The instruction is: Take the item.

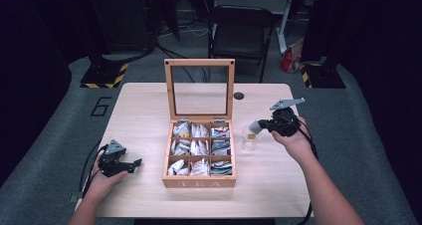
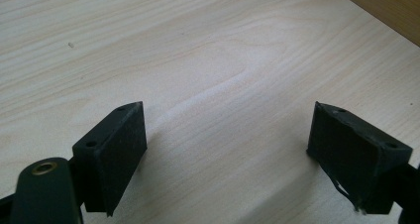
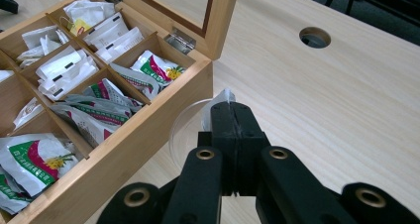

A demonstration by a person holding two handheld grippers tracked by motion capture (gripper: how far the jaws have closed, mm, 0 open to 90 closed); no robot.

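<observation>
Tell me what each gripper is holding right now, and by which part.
The right gripper is shut on a tea bag over the clear cup, pinching its lower end; only the tip shows. The left gripper is open and holds nothing.

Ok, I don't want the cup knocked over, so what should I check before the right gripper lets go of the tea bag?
1. Right gripper shut on the tea bag: ok.
2. Tea bag above the cup mouth: ok, judging from the right gripper view.
3. Cup upright beside the tea box, apart from it: ok.
4. Box lid standing open, out of the way: ok.
5. Left gripper open and low over the table, away from the cup: ok.
6. Cup free of contents: cannot tell.
</observation>
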